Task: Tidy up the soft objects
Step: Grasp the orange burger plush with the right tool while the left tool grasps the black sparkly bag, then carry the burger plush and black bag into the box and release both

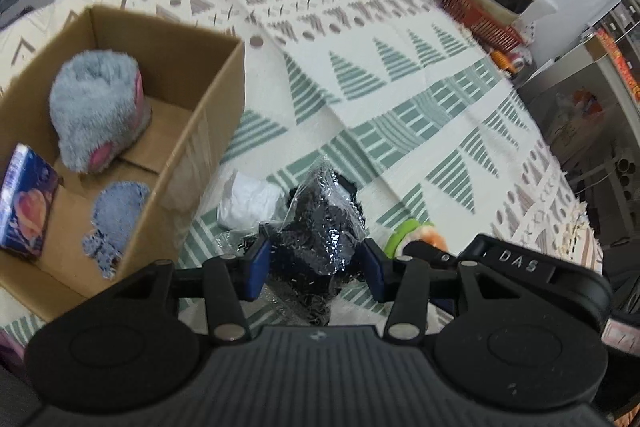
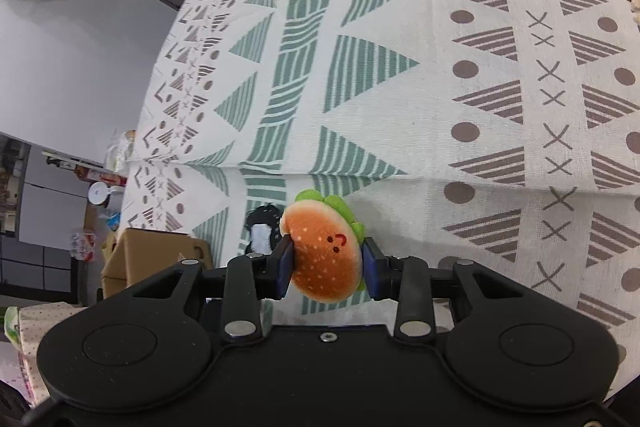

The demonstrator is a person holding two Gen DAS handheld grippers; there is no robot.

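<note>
My left gripper (image 1: 318, 267) is shut on a crinkly clear bag holding a dark knitted item (image 1: 324, 227), just right of an open cardboard box (image 1: 208, 131). Inside the box lie a fluffy grey and pink plush (image 1: 96, 107), a blue cloth (image 1: 118, 215) and a blue tissue packet (image 1: 26, 203). A white soft bundle (image 1: 248, 205) rests on the cloth beside the bag. My right gripper (image 2: 328, 267) is shut on a burger plush (image 2: 326, 255) with green lettuce edges; the burger plush (image 1: 416, 237) also shows at the lower right of the left wrist view.
A patterned tablecloth (image 2: 400, 87) covers the table. In the right wrist view the cardboard box (image 2: 152, 251) stands at the left, with a black and white soft item (image 2: 262, 231) beside it. Clutter and a red basket (image 1: 480, 19) line the far table edge.
</note>
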